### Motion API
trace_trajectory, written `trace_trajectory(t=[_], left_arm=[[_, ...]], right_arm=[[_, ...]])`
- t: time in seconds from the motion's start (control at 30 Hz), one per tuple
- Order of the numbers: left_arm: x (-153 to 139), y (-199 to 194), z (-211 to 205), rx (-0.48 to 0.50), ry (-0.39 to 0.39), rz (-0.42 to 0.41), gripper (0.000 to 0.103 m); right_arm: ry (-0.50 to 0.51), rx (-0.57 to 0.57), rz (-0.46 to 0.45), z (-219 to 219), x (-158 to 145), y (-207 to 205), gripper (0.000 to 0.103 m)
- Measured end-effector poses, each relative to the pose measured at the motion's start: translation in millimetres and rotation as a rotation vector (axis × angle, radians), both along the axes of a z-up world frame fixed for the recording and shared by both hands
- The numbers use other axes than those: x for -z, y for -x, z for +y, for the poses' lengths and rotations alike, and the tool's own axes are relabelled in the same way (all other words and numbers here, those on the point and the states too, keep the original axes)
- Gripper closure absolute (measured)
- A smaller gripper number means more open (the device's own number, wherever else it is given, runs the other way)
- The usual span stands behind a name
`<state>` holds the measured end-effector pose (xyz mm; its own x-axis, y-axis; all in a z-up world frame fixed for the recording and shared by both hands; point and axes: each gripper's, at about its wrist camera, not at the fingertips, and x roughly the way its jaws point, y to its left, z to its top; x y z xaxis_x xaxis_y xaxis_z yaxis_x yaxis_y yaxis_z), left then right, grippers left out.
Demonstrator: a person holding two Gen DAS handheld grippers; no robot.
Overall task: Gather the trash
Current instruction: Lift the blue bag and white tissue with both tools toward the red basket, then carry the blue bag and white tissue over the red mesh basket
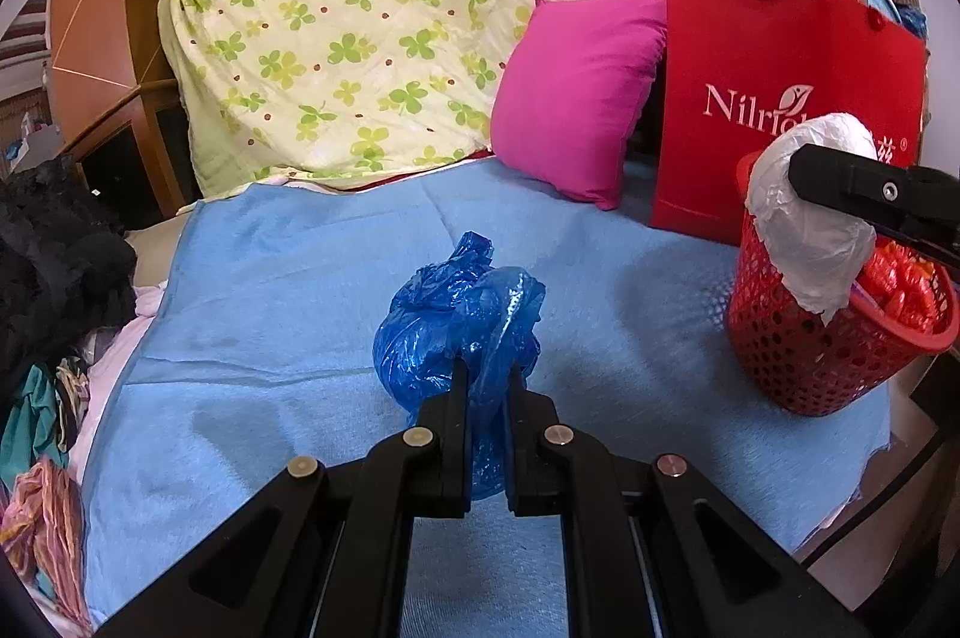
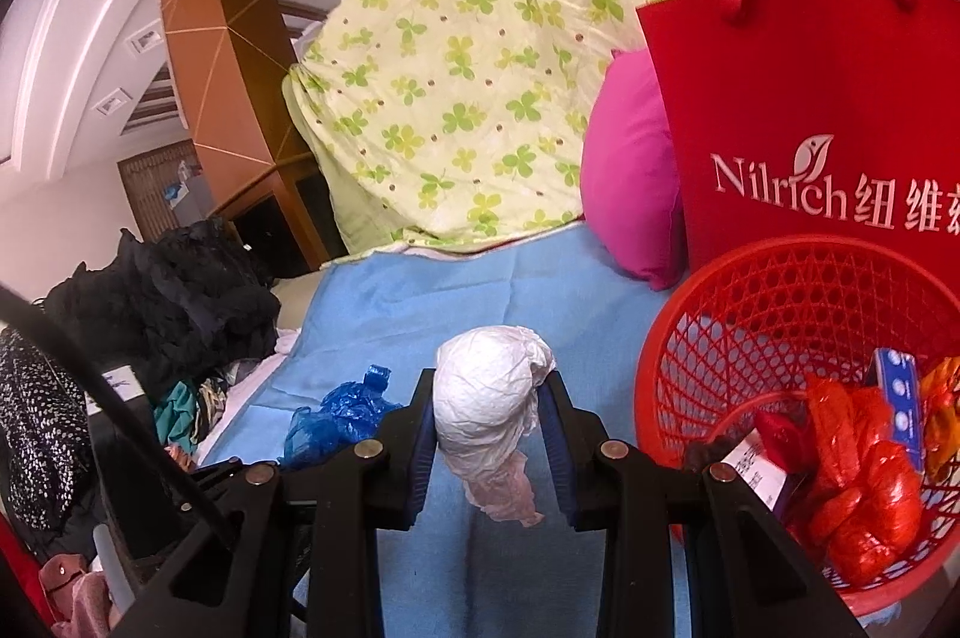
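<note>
Kneeling at the bed, I see its blue sheet point(image 1: 288, 278) nearly cleared. My red basket point(image 2: 780, 290), standing against the red bag point(image 2: 810, 98), already holds orange wrappers point(image 2: 864, 476) and a small box. My right tongs point(image 2: 489, 398) grip a crumpled white bag point(image 2: 486, 398) beside the basket's rim, not yet over it. My left tongs point(image 1: 486, 368) are clamped on the blue plastic bag point(image 1: 444, 326), well short of the basket. Both still need dropping in. The basket's far bottom is cut off.
</note>
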<state>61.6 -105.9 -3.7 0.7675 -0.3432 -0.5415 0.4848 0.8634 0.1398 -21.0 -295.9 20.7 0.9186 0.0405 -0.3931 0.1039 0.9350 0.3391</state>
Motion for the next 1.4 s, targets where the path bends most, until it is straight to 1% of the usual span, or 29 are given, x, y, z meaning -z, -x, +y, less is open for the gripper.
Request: trace_trajectory(t=[0.17,0.6,0.83,1.13,1.4], left_arm=[[-9.0,5.5,1.7,-0.012,0.014,-0.001,0.095],[-39.0,33.7,-13.1,0.020,0.002,-0.063,0.095],[-50.3,46.6,-24.6,0.035,-0.013,-0.085,0.095],[-63.4,60.6,-42.9,0.058,-0.033,-0.117,0.095],[-72.2,70.9,-58.1,0.088,-0.041,-0.139,0.095]], right_arm=[[-0.008,0.002,-0.033,-2.8,-3.7,5.7,0.068],[0.003,0.014,-0.095,-14.6,-11.4,17.5,0.067],[-0.006,0.034,-0.125,-26.0,-16.2,27.7,0.066],[-0.043,0.072,-0.151,-48.8,-17.5,38.6,0.066],[-0.100,0.101,-0.164,-70.3,-16.6,45.2,0.066]])
